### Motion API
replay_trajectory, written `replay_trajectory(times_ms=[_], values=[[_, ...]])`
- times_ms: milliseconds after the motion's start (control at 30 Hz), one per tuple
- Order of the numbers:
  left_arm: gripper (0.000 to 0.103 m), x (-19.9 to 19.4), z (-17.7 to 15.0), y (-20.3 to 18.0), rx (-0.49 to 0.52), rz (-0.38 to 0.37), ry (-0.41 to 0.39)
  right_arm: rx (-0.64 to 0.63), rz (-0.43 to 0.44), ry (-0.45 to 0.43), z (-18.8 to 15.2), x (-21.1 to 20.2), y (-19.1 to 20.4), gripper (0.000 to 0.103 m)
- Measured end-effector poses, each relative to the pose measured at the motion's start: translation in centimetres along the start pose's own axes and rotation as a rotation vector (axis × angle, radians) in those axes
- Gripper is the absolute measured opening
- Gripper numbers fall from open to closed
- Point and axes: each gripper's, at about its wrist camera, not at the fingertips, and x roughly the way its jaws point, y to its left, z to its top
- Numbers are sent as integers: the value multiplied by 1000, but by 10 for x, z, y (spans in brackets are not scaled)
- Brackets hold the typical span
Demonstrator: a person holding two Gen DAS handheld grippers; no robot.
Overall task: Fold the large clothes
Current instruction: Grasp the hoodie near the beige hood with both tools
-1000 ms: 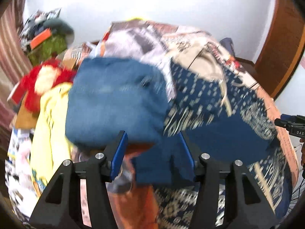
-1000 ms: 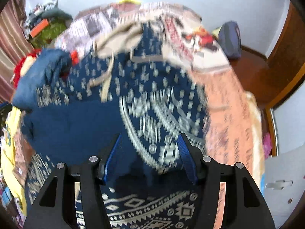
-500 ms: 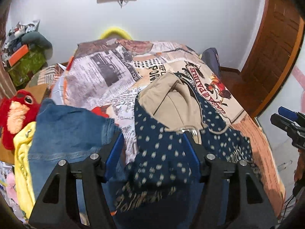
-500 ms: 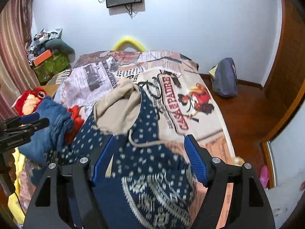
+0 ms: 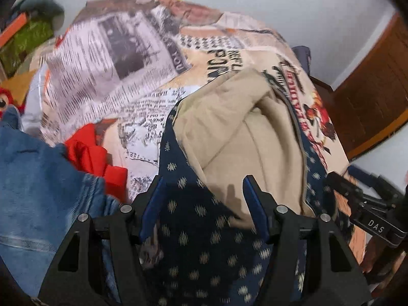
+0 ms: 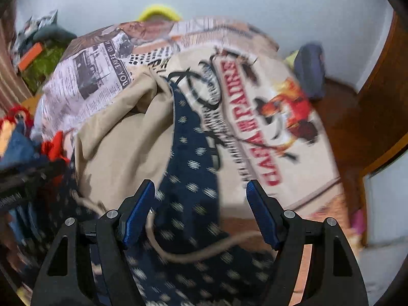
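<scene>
A large navy patterned hoodie (image 5: 204, 229) lies on the bed, its beige-lined hood (image 5: 237, 132) spread open toward the headboard. My left gripper (image 5: 203, 181) hovers open over the hoodie's left shoulder, just below the hood, with nothing pinched. In the right wrist view, my right gripper (image 6: 200, 183) hangs open over the navy hood edge (image 6: 193, 158), with a beige drawstring (image 6: 204, 252) curling beneath it. The right gripper (image 5: 367, 204) also shows at the right edge of the left wrist view. Both views are motion-blurred.
The bed wears a newspaper-print sheet (image 5: 114, 63). Folded blue jeans (image 5: 38, 191) and a red cloth (image 5: 91, 153) lie left of the hoodie, near a red plush toy (image 6: 15, 117). A dark bag (image 6: 311, 71) sits on the floor by a wooden door (image 5: 369, 97).
Both grippers have travelled up the bed from the hoodie's lower body to its hood. Their jaws stand wider than a second ago, and the left no longer has cloth between its fingers.
</scene>
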Motion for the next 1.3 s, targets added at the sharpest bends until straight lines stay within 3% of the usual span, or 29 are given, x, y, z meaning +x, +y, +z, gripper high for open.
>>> replay_trajectory(times_ms=[67,167,233,300,367,433,500,600,700,867,1133,1300], values=[[62,13,4,12,-78,-44,15,72,46,40,5,19,-3,71],[62,27,3,28,-182,-54,0,139,81,89,9,44,-4,71],[62,33,4,27,-163,-55,4,140,71,106,7,57,-1,71],[61,39,4,19,-113,-26,7,142,92,67,3,56,-4,69],[47,50,2,10,-71,-29,36,136,100,47,0,54,-7,56],[35,54,-1,10,-87,-33,36,145,119,49,-4,51,-10,26],[22,52,-5,11,-88,-19,23,147,130,62,-6,50,-14,11],[11,43,-8,7,-49,6,19,89,92,53,-11,40,-12,9],[10,17,-11,-2,3,1,-21,86,97,23,-14,25,-16,9],[10,-44,-23,-20,114,-46,-88,30,141,-71,-24,-38,-15,8],[10,-141,-89,-39,256,-106,-141,-106,187,-159,-79,-135,3,8],[10,-160,-146,-38,312,-89,-106,-129,182,-128,-127,-154,-1,8]])
